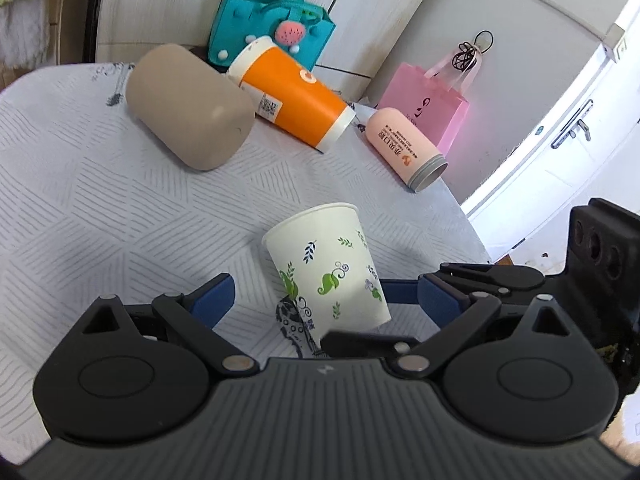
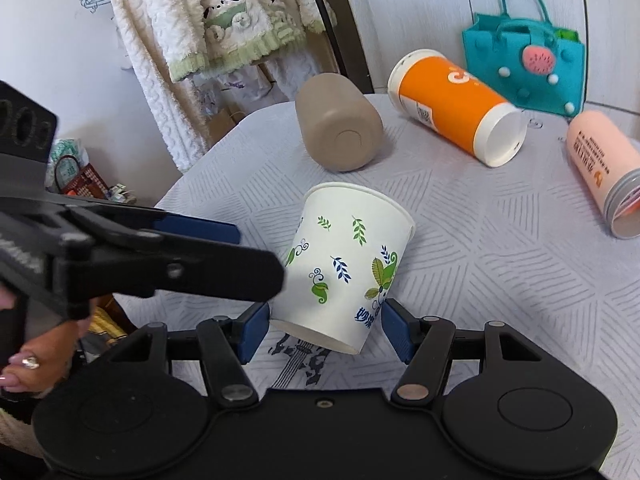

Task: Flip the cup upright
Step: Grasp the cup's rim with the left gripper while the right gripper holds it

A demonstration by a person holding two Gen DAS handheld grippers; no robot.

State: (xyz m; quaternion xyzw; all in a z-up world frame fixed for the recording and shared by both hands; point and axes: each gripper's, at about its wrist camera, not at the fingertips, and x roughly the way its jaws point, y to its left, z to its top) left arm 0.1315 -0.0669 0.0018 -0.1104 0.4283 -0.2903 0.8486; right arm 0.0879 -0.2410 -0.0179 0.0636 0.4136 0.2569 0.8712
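White paper cup [image 2: 344, 268] with green and blue leaf print sits between the blue pads of the right gripper [image 2: 324, 330], rim uppermost and tilted away from vertical, its base lifted clear of the tablecloth [image 2: 500, 264] on one side. Both pads [image 2: 253, 332] of the right gripper touch the lower wall of the cup, so the jaws are closed on it at roughly the cup's base width. The left gripper [image 1: 324, 300] is close alongside: seen from the right wrist view its black linkage and one blue pad reach in from the left and overlap the cup's side; contact there cannot be confirmed. In the left wrist view the same cup [image 1: 326, 268] stands between the left gripper's pads with visible gaps on both sides, jaws spread wide, nothing held. Cup position: near edge of the round table, over a dark printed motif on the cloth. Other items lie on their sides farther back, well apart from the cup: a beige tumbler [image 2: 340, 132], an orange cup with white ends [image 2: 456, 104], a pink bottle [image 2: 604, 168] with grey threaded neck. A teal felt handbag [image 2: 528, 64] stands behind them; a pink paper bag [image 1: 424, 100] stands off the table's far side. Fleece garments [image 2: 208, 20] hang at the left.
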